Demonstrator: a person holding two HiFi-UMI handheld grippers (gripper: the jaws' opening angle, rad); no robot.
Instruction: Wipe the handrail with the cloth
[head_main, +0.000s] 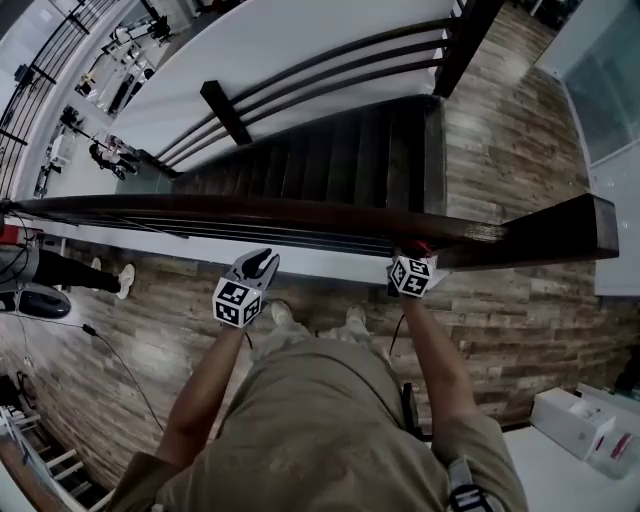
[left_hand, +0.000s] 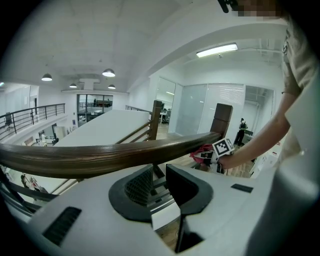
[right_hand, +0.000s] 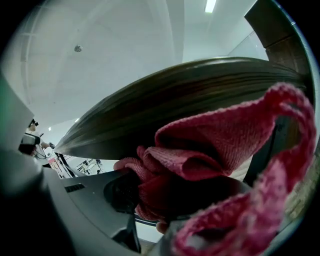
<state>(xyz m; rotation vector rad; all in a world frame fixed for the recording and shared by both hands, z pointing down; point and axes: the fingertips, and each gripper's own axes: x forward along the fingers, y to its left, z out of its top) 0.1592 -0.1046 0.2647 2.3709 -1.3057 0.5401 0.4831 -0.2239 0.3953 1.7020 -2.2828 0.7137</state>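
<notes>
cloth (head_main: 422, 246) against handrail (head_main: 300, 212), staircase (head_main: 330, 150) beyond handrail

No writing could be read anywhere. The left gripper (head_main: 262, 262) and right gripper (head_main: 419, 250) carried only patterned square markers (head_main: 232, 300). A label (head_main: 618, 447) on the white boxes (head_main: 575, 415) at lower right was too small to read.

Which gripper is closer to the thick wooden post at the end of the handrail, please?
Right. The right gripper, holding the red cloth at the handrail, sits close beside the post; the left gripper, empty, is farther along the handrail from it.
</notes>
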